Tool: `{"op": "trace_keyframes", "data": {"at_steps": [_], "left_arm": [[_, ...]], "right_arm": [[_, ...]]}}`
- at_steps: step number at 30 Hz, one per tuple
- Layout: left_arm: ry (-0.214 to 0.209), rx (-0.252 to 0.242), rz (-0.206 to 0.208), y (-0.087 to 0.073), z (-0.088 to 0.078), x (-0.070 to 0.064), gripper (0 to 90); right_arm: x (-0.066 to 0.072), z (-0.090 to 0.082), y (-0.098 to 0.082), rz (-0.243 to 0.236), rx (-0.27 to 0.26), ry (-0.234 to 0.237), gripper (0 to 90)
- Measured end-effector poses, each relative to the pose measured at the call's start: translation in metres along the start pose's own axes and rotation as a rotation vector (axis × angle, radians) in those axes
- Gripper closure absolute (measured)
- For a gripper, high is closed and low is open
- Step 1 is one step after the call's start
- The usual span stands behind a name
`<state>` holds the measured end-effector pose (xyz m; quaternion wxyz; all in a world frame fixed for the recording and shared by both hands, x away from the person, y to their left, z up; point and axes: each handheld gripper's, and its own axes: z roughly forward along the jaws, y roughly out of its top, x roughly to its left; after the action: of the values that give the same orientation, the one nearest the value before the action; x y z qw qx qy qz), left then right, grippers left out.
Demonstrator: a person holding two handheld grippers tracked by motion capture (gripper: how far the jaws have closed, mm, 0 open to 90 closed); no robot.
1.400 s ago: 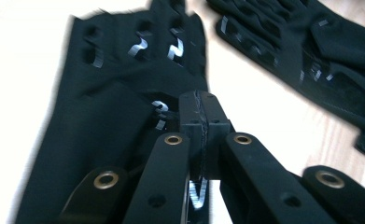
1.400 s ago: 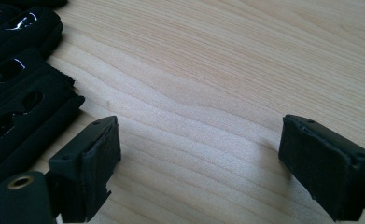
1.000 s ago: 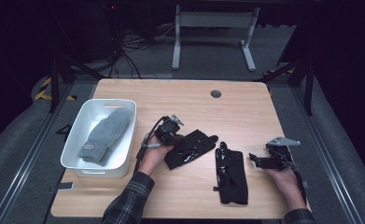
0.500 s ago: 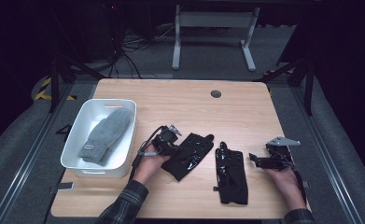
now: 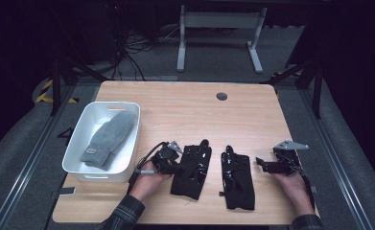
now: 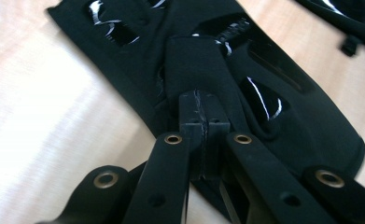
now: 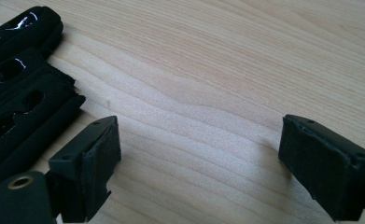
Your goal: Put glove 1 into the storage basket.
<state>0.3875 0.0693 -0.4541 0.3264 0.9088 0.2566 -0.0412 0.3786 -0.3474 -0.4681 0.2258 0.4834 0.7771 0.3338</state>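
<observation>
Two black gloves with glossy patches lie on the wooden table (image 5: 199, 110). My left gripper (image 5: 175, 162) is shut on the left black glove (image 5: 192, 173), at its left edge. In the left gripper view the jaws (image 6: 202, 100) meet with a fold of that glove (image 6: 273, 84) pinched at their tips. The right black glove (image 5: 236, 178) lies flat beside it, also seen at the corner (image 6: 353, 23) and at the left (image 7: 17, 93). My right gripper (image 5: 263, 164) rests just right of that glove, open (image 7: 199, 154), with bare wood between its pads.
A white bin (image 5: 79, 143) at the table's left holds a grey mitten (image 5: 107, 139). A dark round grommet (image 5: 221, 96) sits near the far edge. The table's near edge is close to both hands.
My left gripper has moved toward the near edge, dragging the left glove with it; the glove now lies nearer and more parallel to the right one. The right gripper has stayed put.
</observation>
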Motion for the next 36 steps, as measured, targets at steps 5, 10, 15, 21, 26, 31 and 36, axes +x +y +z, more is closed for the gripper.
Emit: {"op": "trace_keyframes", "data": {"at_steps": [5, 10, 15, 21, 26, 31, 36], "left_arm": [[-0.006, -0.005, 0.018, -0.002, 0.002, -0.009, 90.0], [-0.013, -0.067, -0.01, -0.002, -0.009, -0.003, 89.1], [0.075, -0.118, -0.053, -0.002, -0.017, 0.008, 71.1], [0.095, -0.118, -0.069, 0.0, -0.009, 0.012, 64.5], [0.145, -0.079, -0.045, 0.003, 0.001, 0.006, 60.8], [0.194, -0.067, -0.039, 0.004, 0.006, 0.0, 73.7], [0.21, -0.078, -0.057, 0.005, 0.008, -0.004, 86.0]], "right_arm": [[0.0, 0.0, 0.0, 0.0, 0.0, 0.0, 13.3], [0.0, 0.0, 0.0, 0.0, 0.0, -0.002, 13.4], [0.0, 0.0, 0.0, 0.0, 0.0, -0.002, 13.4], [0.0, 0.0, 0.0, 0.0, 0.0, -0.001, 13.4], [0.0, 0.0, 0.0, 0.0, -0.001, -0.001, 13.4], [0.0, 0.0, 0.0, 0.0, -0.001, -0.001, 13.4], [0.001, -0.001, -0.001, -0.017, -0.005, 0.012, 16.0]]}}
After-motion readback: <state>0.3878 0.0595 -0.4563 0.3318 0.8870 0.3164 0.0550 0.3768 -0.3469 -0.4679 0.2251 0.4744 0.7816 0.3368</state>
